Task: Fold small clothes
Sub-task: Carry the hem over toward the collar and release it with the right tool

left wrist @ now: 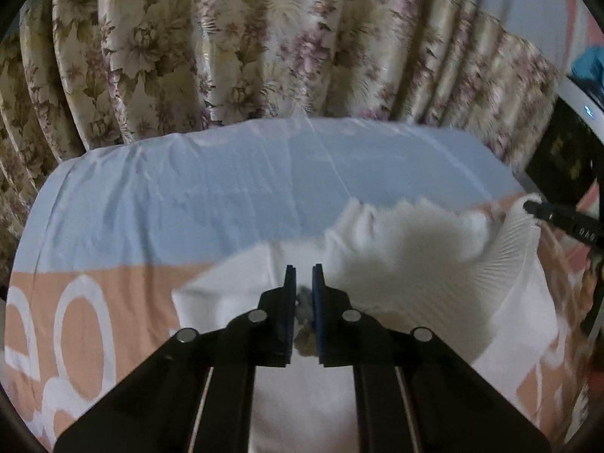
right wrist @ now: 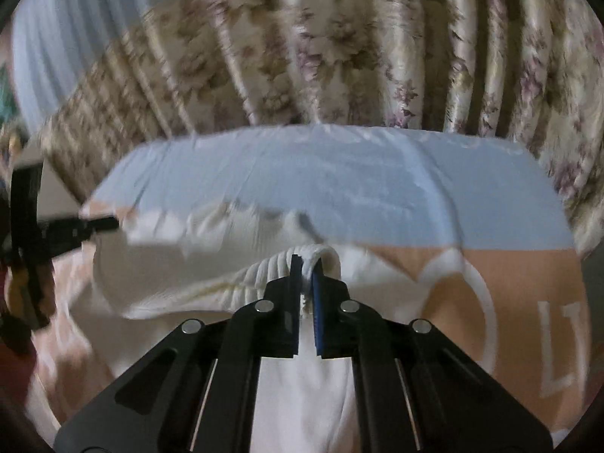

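Note:
A small white garment (left wrist: 407, 249) with a ribbed hem lies partly lifted over the bed. My left gripper (left wrist: 304, 271) is shut on an edge of it, with bunched cloth between the pads. My right gripper (right wrist: 307, 264) is shut on the ribbed hem (right wrist: 264, 271), which loops over its fingertips. In the left wrist view the right gripper (left wrist: 528, 205) holds the garment's far right corner. In the right wrist view the left gripper (right wrist: 113, 222) holds the far left corner. The garment (right wrist: 170, 260) hangs stretched between the two grippers.
The bed sheet (left wrist: 226, 188) is pale blue at the back and peach with white letters (right wrist: 528, 302) at the front. Floral curtains (left wrist: 264, 37) hang right behind the bed. A dark object (left wrist: 566, 151) stands at the right edge.

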`<state>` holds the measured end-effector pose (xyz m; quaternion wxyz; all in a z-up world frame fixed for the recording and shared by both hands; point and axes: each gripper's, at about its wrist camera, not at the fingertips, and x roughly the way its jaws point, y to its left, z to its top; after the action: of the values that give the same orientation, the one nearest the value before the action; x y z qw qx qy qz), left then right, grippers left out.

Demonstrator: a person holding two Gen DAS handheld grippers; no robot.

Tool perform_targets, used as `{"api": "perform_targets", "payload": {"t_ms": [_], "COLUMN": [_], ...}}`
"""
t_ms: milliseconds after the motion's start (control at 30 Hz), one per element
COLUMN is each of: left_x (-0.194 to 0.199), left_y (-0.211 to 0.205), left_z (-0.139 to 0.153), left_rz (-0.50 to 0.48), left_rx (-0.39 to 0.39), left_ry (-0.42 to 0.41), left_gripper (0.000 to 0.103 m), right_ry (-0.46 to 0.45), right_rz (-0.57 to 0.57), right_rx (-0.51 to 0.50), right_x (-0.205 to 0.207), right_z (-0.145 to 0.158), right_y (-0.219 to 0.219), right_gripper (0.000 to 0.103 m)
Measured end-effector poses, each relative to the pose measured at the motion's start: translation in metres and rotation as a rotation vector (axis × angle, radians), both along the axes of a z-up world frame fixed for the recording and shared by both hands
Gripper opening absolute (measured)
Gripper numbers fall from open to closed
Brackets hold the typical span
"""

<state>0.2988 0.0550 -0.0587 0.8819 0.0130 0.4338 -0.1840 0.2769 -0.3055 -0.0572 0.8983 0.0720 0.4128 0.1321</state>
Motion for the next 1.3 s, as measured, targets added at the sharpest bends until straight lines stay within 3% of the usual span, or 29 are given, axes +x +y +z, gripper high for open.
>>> {"api": "perform_targets", "payload": {"t_ms": [167, 233, 267, 333, 400, 600, 833, 867, 900, 967, 1033, 1133, 1300], "left_x": [0.013, 0.010, 0.006, -0.002, -0.013, -0.069, -0.117, -0.121, -0.123, -0.125, -0.123, -0.124, -0.139], "left_y": [0.011, 0.018, 0.021, 0.028, 0.034, 0.049, 0.038, 0.035, 0.033, 0.031, 0.034, 0.041, 0.048], "left_z": [0.003, -0.001, -0.003, -0.007, -0.012, -0.028, -0.048, -0.053, -0.057, -0.058, -0.057, -0.057, -0.052], "left_rz": [0.063, 0.083, 0.100, 0.107, 0.107, 0.101, 0.051, 0.038, 0.036, 0.042, 0.054, 0.091, 0.115], "left_rx": [0.043, 0.057, 0.079, 0.115, 0.121, 0.079, 0.027, 0.029, 0.035, 0.041, 0.011, -0.014, -0.049], "left_ry": [-0.026, -0.021, -0.034, -0.034, -0.021, 0.052, 0.133, 0.145, 0.152, 0.145, 0.158, 0.178, 0.205], "left_gripper": [0.016, 0.061, 0.065, 0.066, 0.071, 0.073, 0.071, 0.068, 0.058, 0.050, 0.029, 0.013, 0.009], "right_ry": [0.049, 0.022, -0.001, -0.033, -0.043, 0.016, 0.107, 0.115, 0.120, 0.137, 0.122, 0.104, 0.118], "right_rz": [-0.045, -0.043, -0.043, -0.034, -0.027, 0.017, 0.012, 0.006, 0.004, 0.003, 0.000, 0.009, 0.005], "right_rx": [-0.021, -0.024, -0.028, -0.047, -0.096, -0.164, -0.156, -0.150, -0.141, -0.113, -0.156, -0.184, -0.219], "right_x": [0.035, 0.030, 0.023, 0.009, -0.007, -0.067, -0.128, -0.133, -0.136, -0.140, -0.143, -0.147, -0.151], "right_z": [-0.018, -0.016, -0.012, -0.006, -0.004, -0.022, -0.046, -0.048, -0.050, -0.055, -0.057, -0.056, -0.053], "right_y": [-0.003, -0.007, -0.009, -0.010, -0.010, -0.007, -0.004, -0.005, -0.006, -0.005, 0.000, 0.004, -0.004], "right_gripper": [0.012, 0.033, 0.037, 0.048, 0.053, 0.058, 0.058, 0.057, 0.052, 0.028, 0.009, 0.008, 0.007]}}
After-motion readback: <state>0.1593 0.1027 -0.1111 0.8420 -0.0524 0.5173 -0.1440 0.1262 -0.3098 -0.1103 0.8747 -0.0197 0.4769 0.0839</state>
